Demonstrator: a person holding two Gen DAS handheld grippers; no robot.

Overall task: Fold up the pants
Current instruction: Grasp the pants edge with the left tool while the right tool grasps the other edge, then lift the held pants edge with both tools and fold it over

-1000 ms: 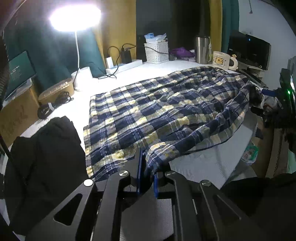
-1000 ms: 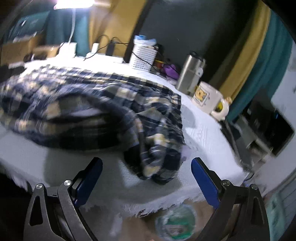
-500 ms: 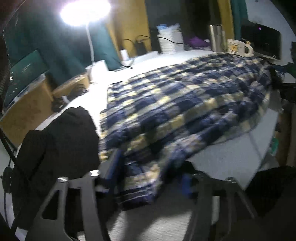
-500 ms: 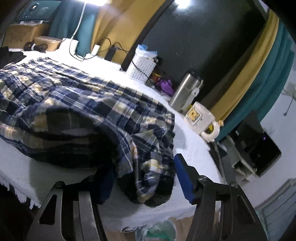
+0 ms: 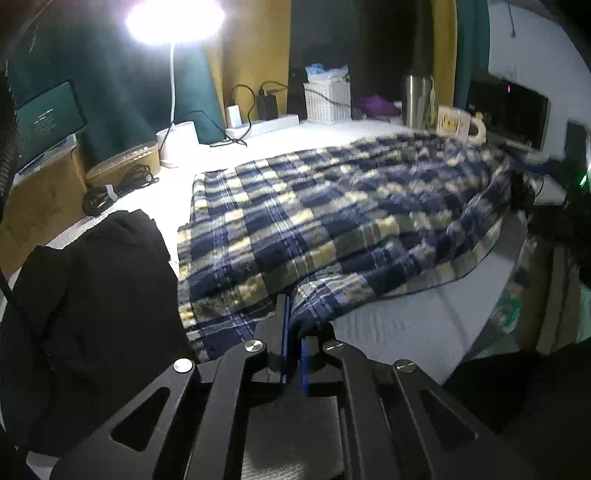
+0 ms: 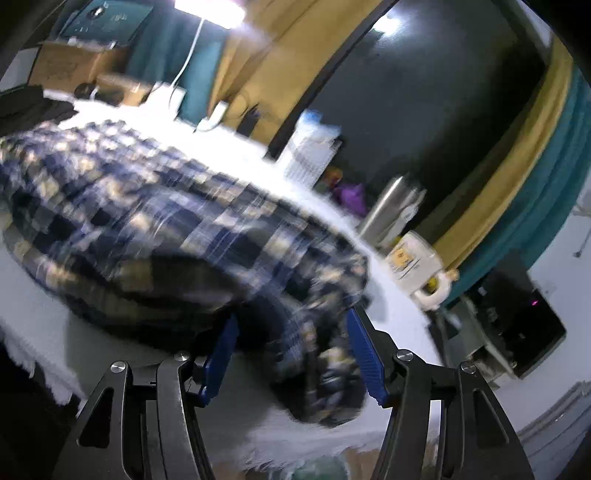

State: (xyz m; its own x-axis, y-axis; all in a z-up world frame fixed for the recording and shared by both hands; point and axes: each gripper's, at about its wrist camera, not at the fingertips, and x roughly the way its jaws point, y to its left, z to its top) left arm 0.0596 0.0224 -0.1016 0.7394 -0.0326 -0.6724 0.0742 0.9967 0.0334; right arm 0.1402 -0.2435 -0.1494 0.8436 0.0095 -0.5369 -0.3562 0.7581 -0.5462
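Plaid pants [image 5: 332,221], navy, blue and cream check, lie spread across a white-covered counter [image 5: 399,325], loosely bunched, one long edge near the counter's front. Left gripper [image 5: 293,332] has its jaws closed tight on the near hem corner of the pants, fabric pinched between the blue pads. Right gripper [image 6: 291,347] sits at the opposite end, jaws part-way apart with a dark bunched wad of the pants [image 6: 207,236] between the blue pads; view is motion-blurred, so I cannot tell if the pads actually press the cloth. A black garment [image 5: 85,302] is heaped just beside the pants on the left. Further back: a bright lamp [image 5: 173,18], a white basket [image 5: 327,99], a steel tumbler [image 5: 417,96], and a cream mug [image 5: 458,125] close to the far edge of the pants. A monitor [image 5: 48,118] stands at far left.
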